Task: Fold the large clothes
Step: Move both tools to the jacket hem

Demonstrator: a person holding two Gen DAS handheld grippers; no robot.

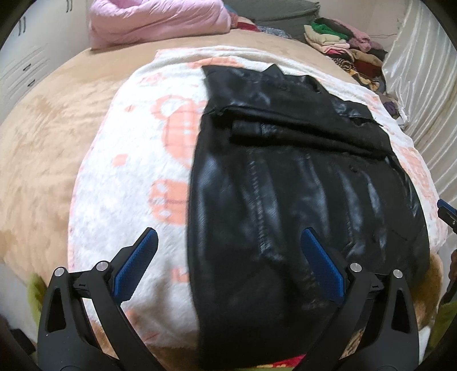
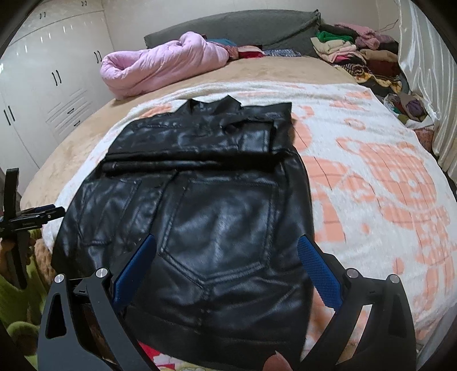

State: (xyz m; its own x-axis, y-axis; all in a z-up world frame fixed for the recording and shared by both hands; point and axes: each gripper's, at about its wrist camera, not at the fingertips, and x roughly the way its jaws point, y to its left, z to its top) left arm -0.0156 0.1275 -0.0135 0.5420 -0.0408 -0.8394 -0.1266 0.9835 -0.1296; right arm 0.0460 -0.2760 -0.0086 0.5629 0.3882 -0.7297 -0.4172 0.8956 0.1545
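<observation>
Black leather jacket [image 1: 300, 177] lies spread flat on a white blanket with orange patterns [image 1: 128, 177], which covers the middle of a bed with a tan plush cover [image 1: 42, 148]. Its far part is folded over itself, forming a thick band across the garment, with the collar pointing toward the headboard. In the right wrist view the same jacket [image 2: 205, 217] shows stitched seams and a pocket-shaped panel close to the camera.

Left tool [image 1: 228, 265] hangs above the near edge of the jacket with its blue-padded fingers spread wide, holding nothing; one finger is over the blanket, the other over the leather. Right tool [image 2: 227, 271] is likewise wide open and empty, poised over the jacket's near hem, with one finger over the leather and the other just beside its edge, over the blanket.

At the far side of the bed sits a rolled pink quilt [image 2: 160, 65], and a pile of folded clothes [image 2: 354, 51] is stacked in the corner by a grey headboard [image 2: 237, 25]. White wardrobe doors [image 2: 51, 74] line the wall to the left.
</observation>
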